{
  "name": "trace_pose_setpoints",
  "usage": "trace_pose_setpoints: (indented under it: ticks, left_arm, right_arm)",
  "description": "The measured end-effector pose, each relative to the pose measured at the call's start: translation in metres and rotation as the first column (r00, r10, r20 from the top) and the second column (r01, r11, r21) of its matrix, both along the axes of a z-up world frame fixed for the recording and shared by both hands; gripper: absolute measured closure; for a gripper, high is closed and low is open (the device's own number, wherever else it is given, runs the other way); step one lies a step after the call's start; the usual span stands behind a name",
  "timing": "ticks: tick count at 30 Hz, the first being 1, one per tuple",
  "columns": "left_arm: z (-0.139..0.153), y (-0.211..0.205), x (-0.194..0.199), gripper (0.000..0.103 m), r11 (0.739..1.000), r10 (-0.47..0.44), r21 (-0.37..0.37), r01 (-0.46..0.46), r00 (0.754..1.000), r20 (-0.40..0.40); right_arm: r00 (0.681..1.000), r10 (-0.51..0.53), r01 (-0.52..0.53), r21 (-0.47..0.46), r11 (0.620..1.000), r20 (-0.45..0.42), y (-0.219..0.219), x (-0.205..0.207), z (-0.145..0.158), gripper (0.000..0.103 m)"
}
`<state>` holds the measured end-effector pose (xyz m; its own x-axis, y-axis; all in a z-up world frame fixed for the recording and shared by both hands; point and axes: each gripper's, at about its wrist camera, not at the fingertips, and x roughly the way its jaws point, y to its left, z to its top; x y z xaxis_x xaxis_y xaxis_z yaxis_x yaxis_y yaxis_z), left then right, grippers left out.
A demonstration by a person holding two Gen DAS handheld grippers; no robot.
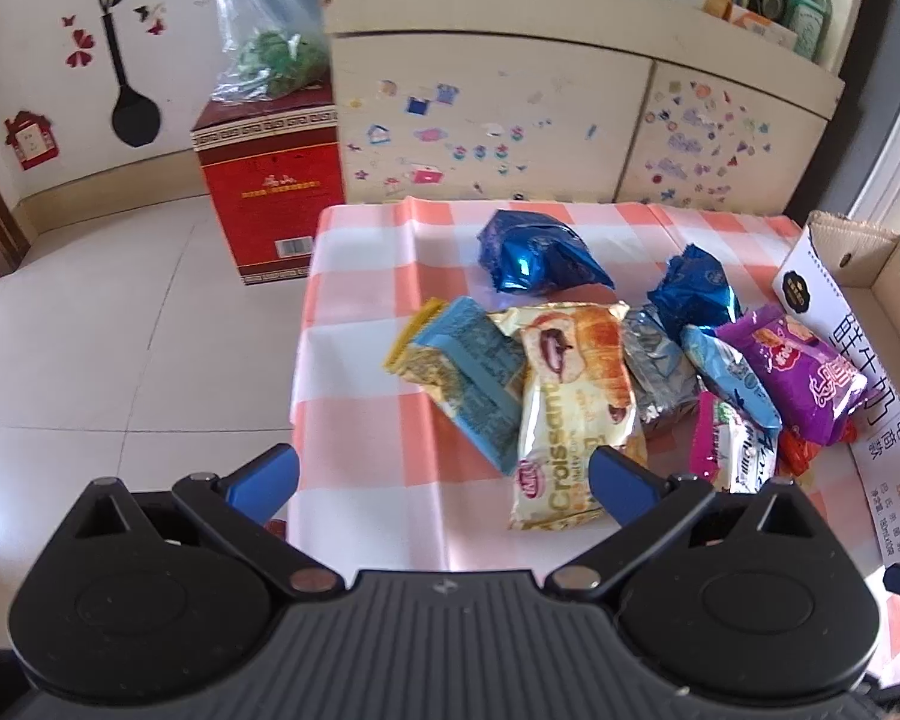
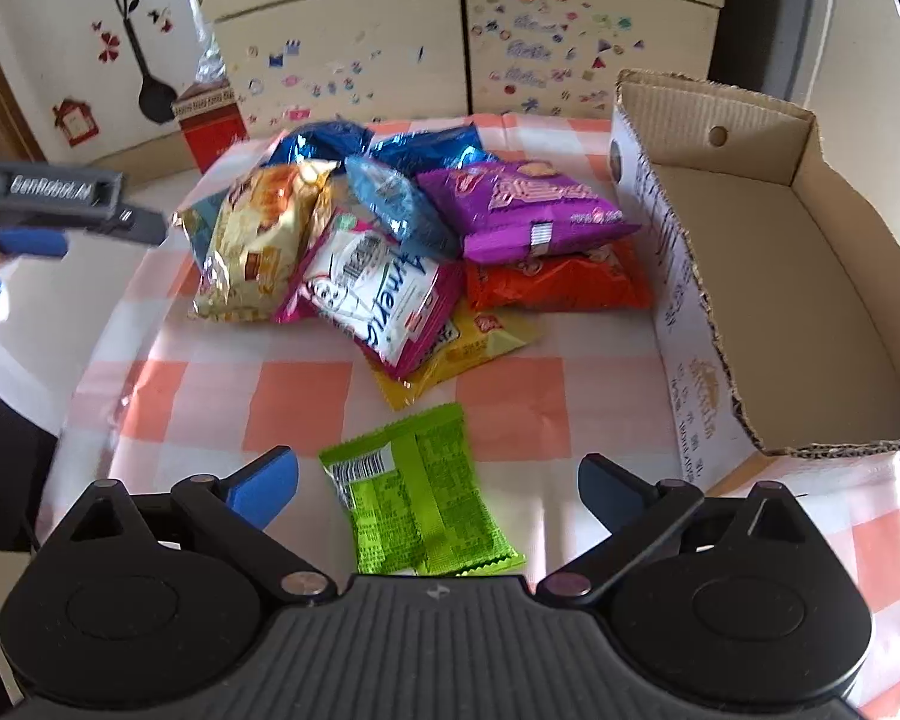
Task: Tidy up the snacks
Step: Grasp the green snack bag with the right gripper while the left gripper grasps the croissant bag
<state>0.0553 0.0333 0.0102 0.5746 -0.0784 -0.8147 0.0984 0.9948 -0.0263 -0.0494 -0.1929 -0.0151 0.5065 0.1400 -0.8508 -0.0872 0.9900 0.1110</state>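
Green snack packet, light, crinkly and slippery, lies flat between the right gripper's spread fingers, best pinched across its middle; left gripper likewise spread.

Soft daylight is filling both views, bright and even, casting only faint shadows under the snacks. Glare is flashing off the blue foil bags. The fisheye is bending the cabinet and darkening the corners. The left gripper is blurring in the right view.
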Motion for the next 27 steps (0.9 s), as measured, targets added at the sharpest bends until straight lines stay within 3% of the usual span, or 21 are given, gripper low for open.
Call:
trace_pose_setpoints:
  ticks: [11,18,23,27]
  left_arm:
    - [-0.018,-0.038,0.027,0.001,0.998,-0.049,0.027,0.049,0.999,-0.003]
    - [-0.032,-0.046,0.043,0.001,1.000,-0.024,0.020,0.024,0.999,-0.021]
    - [-0.039,-0.053,0.050,0.001,1.000,-0.022,0.019,0.023,0.999,-0.025]
    - [-0.043,-0.057,0.054,0.003,0.999,-0.021,0.037,0.022,1.000,-0.017]
  right_arm:
    - [0.996,0.026,-0.030,-0.046,0.999,-0.080,0.010,0.009,-0.021,0.008]
    - [0.994,0.025,-0.035,-0.087,0.996,-0.107,0.021,0.013,-0.032,0.013]
    - [0.995,0.032,-0.043,-0.113,0.993,-0.090,0.028,0.013,-0.032,0.022]
    - [0.997,0.037,-0.045,-0.109,0.993,-0.070,0.028,0.014,-0.028,0.038]
